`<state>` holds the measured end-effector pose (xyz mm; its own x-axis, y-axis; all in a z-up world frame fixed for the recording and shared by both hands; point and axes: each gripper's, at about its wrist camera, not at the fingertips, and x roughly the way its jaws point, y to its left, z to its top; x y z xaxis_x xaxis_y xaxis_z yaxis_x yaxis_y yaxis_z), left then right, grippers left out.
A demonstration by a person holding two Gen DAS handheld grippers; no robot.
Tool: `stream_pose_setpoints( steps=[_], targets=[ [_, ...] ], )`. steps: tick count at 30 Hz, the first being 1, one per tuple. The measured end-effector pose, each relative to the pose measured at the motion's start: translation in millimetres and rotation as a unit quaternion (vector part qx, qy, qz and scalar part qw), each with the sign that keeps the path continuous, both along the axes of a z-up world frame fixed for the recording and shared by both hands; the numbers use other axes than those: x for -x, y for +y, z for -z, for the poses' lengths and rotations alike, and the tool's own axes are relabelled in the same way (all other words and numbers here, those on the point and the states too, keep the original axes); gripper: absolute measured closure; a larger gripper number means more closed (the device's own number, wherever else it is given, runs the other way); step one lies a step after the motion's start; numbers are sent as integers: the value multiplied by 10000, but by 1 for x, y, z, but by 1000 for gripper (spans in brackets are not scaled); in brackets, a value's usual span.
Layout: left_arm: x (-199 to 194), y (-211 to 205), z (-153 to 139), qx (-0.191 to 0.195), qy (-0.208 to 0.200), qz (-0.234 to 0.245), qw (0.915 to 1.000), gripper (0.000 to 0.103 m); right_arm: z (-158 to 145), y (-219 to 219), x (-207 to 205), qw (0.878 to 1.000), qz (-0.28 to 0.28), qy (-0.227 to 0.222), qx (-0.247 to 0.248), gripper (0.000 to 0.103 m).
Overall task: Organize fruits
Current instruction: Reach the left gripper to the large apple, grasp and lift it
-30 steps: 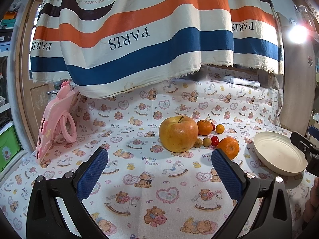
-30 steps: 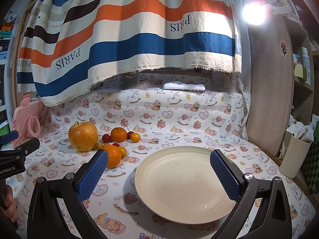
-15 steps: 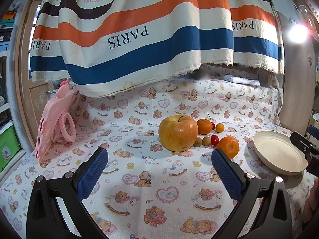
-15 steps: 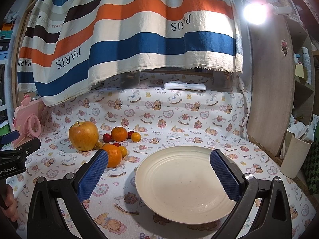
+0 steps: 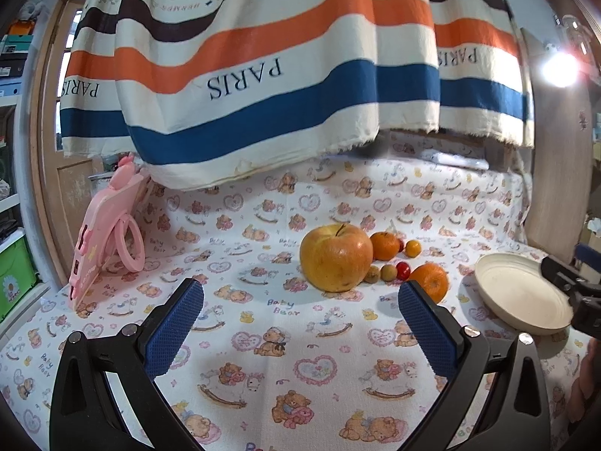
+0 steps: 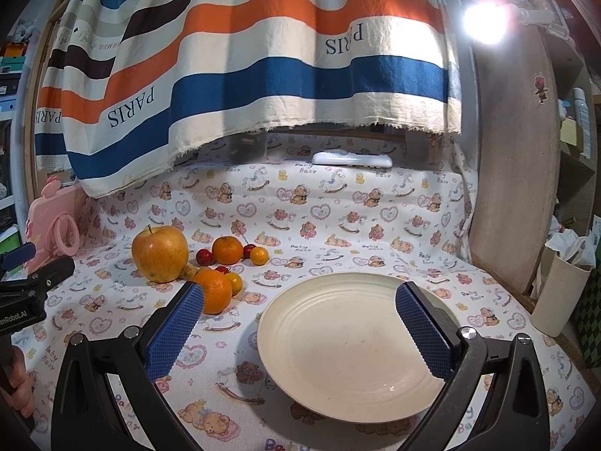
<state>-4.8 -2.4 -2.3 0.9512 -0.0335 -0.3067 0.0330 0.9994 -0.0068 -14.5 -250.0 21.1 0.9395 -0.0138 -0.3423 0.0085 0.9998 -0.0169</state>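
A big yellow-red apple (image 5: 336, 257) (image 6: 160, 253) sits mid-table on the bear-print cloth. Beside it lie two oranges, the near orange (image 5: 431, 281) (image 6: 213, 291) and the far orange (image 5: 384, 245) (image 6: 227, 250), among several small red and yellow fruits (image 5: 402, 270) (image 6: 259, 255). A cream plate (image 6: 338, 342) (image 5: 522, 293) stands empty to their right. My left gripper (image 5: 300, 300) is open, short of the apple. My right gripper (image 6: 300, 302) is open over the plate's near side, holding nothing.
A striped PARIS cloth (image 5: 263, 75) hangs over the table's back. A pink stand with a ring (image 5: 109, 240) leans at the left. A white remote (image 6: 351, 158) lies at the back. A beige cup with paper (image 6: 559, 289) and a wooden panel (image 6: 514, 188) stand at the right.
Both views have shifted only slightly; the fruit and plate lie where they were and both grippers stay open.
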Motion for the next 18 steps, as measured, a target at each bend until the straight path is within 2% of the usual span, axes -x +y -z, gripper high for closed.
stream_pose_setpoints(
  steps=[3, 6, 11, 15, 18],
  targets=[
    [8, 0, -4, 27, -116, 304, 9995, 0, 3, -2, 1, 9998, -136, 36, -106, 0],
    [8, -5, -21, -216, 79, 337, 9992, 0, -7, -4, 2, 9992, -295, 111, -238, 0],
    [-3, 5, -65, 109, 129, 417, 9990, 0, -56, -3, 9, 9998, -58, -150, -65, 0],
    [-17, -4, -96, -152, 124, 421, 9989, 0, -89, -1, -1, 9997, -148, -195, 77, 0],
    [-26, -18, -113, -459, -195, 283, 9984, 0, -106, 2, -17, 9994, -322, -100, 14, 0]
  ],
)
